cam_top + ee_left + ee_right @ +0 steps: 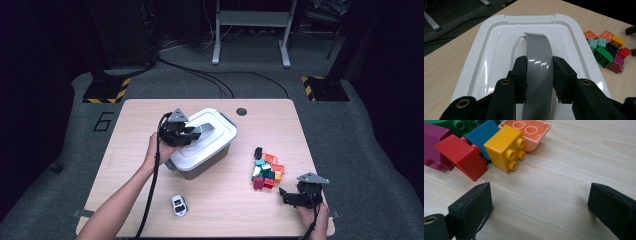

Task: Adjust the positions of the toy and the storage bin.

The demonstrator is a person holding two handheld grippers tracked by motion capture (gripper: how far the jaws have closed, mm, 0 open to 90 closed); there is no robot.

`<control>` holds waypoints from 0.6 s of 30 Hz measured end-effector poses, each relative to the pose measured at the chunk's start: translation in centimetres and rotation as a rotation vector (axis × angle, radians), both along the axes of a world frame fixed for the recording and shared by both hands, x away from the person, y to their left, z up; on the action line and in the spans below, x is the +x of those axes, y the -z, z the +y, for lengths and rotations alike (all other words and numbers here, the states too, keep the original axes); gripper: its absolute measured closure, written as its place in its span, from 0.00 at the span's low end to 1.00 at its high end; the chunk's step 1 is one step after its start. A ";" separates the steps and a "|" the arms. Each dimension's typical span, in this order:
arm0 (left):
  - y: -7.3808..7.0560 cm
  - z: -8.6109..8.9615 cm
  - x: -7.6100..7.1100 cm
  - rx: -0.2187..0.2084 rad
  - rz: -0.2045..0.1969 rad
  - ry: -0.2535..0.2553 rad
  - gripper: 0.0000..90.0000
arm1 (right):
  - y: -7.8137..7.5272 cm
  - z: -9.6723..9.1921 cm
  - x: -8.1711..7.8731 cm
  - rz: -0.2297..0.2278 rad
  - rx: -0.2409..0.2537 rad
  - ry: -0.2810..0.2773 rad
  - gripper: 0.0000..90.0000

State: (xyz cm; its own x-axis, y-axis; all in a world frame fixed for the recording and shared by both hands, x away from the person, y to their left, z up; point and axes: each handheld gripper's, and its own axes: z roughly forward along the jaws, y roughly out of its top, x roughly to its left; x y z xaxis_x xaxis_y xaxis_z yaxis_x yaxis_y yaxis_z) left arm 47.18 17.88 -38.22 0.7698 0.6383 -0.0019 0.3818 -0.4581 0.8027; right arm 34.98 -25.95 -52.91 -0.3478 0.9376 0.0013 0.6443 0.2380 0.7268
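Left gripper view: left tongs [539, 75] clenched on glossy grey handle [537, 53] of white lid [496, 42].

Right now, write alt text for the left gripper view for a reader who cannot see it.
The left gripper has its two black jaws closed on the grey handle of a white box lid, seen from just behind the jaws. To the right, a pile of coloured building blocks lies on the light wooden table.

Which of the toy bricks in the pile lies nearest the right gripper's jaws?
The red sloped brick, at the pile's near edge just beyond one jaw of the right gripper; the yellow brick beside it sits slightly farther off.
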 end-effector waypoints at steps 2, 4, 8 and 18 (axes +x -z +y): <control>0.0 -0.2 0.0 0.005 -0.007 -0.005 0.73 | 0.0 0.0 0.0 0.000 0.000 0.000 0.05; -0.2 -0.5 -0.1 0.038 -0.016 -0.014 0.72 | 0.0 0.0 0.0 -0.001 0.001 0.000 0.05; 0.0 -1.2 0.3 0.105 -0.030 -0.016 0.61 | 0.0 0.0 0.0 0.000 0.000 0.000 0.05; 0.0 -2.5 0.7 0.101 -0.033 -0.011 0.74 | 0.0 0.0 0.0 0.000 0.001 0.000 0.05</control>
